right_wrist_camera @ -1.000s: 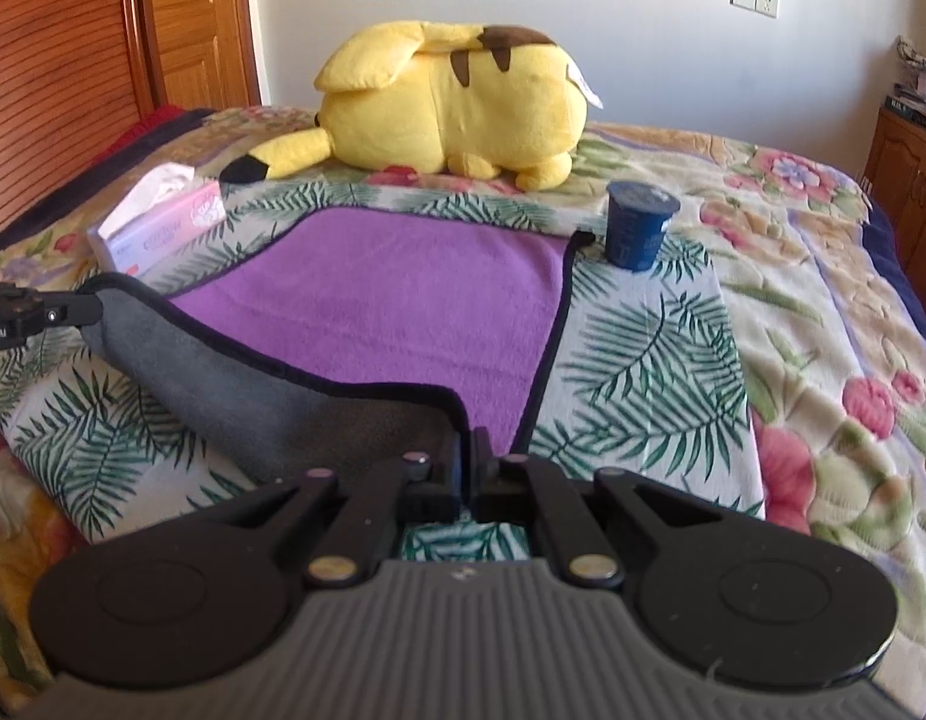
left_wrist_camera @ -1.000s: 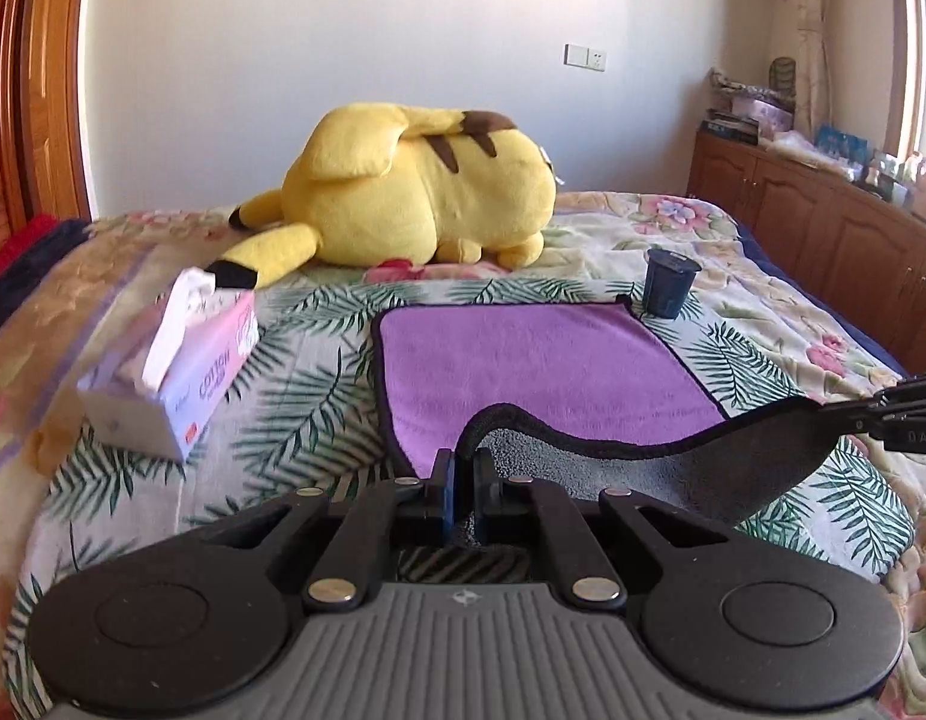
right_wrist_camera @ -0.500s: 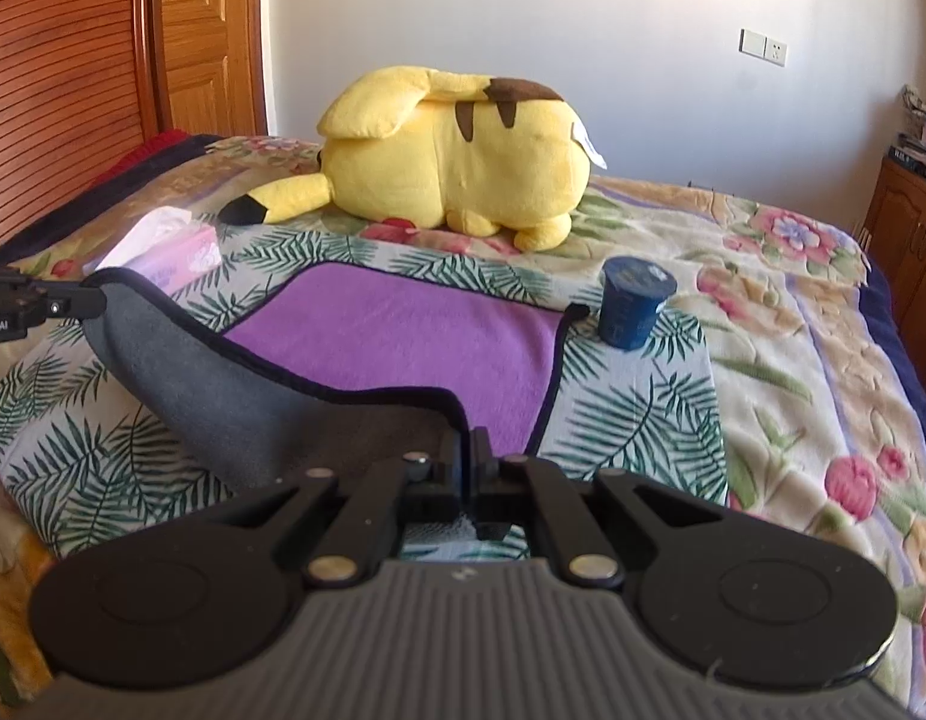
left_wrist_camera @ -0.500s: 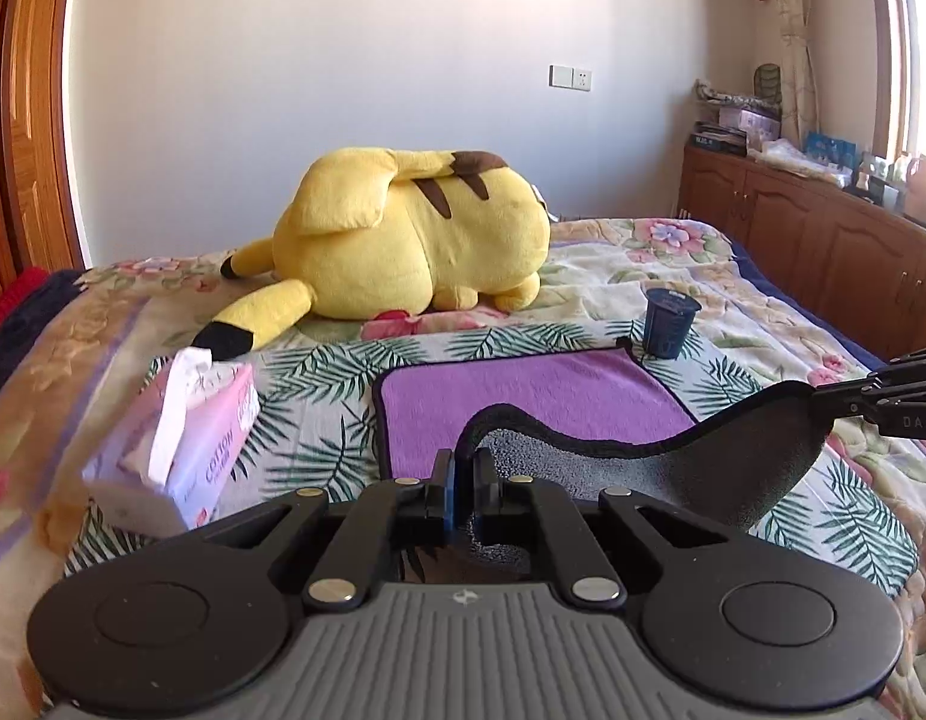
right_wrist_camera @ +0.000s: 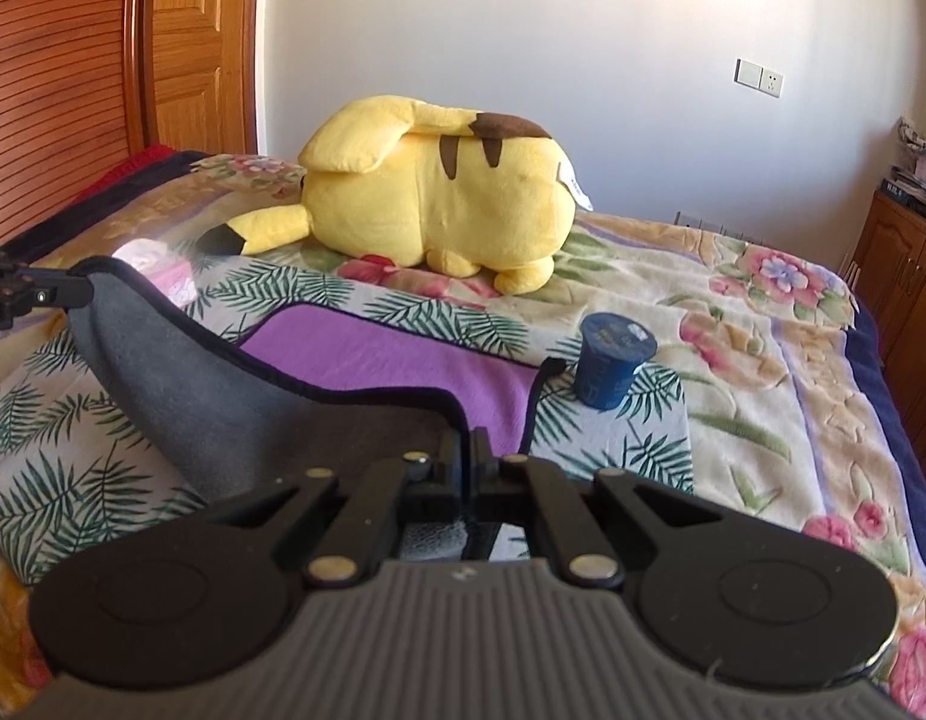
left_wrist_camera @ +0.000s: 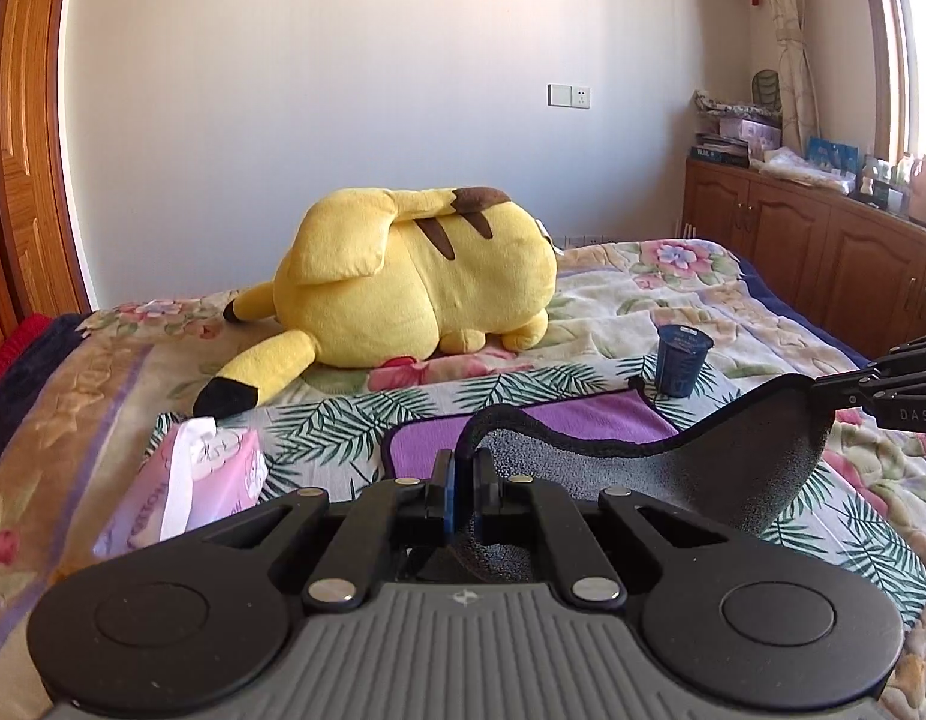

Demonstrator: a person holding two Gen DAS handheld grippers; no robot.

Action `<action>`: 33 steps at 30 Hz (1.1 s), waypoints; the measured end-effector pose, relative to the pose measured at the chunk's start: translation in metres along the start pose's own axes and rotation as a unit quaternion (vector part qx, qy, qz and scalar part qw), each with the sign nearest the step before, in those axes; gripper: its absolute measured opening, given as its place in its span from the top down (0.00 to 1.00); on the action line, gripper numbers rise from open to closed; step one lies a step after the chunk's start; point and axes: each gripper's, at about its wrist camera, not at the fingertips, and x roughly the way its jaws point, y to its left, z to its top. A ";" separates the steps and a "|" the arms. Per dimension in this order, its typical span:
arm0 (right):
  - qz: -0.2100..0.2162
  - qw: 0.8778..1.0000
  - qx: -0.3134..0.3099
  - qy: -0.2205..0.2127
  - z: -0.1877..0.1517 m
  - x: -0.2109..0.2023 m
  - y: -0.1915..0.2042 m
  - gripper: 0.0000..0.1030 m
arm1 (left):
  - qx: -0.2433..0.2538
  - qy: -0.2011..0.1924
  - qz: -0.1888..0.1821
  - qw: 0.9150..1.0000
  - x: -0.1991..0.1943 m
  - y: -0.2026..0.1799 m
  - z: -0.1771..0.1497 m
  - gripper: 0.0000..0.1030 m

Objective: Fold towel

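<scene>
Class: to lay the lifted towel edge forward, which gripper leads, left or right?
Neither leads: left gripper and right gripper each pinch a near corner of the towel, level, so both move together.

Both tongs raised higher, towel [left_wrist_camera: 733, 480] near edge lifted further, less purple face showing

Beyond the far edge of the purple towel with grey underside [right_wrist_camera: 397, 354]: a large yellow plush toy [right_wrist_camera: 439, 204] blocking the way across the floral bedspread [right_wrist_camera: 757, 360]. Just beside the towel's far right corner, a small dark blue cup [right_wrist_camera: 610, 369]; off its left side, a pink tissue pack [left_wrist_camera: 193, 483]. Open bedspread between cup and plush, and right of the cup.
</scene>
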 end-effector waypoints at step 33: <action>-0.022 0.999 -0.032 -0.004 0.011 0.039 -0.015 0.97 | 0.001 -0.007 -0.003 1.000 0.057 0.010 0.014 1.00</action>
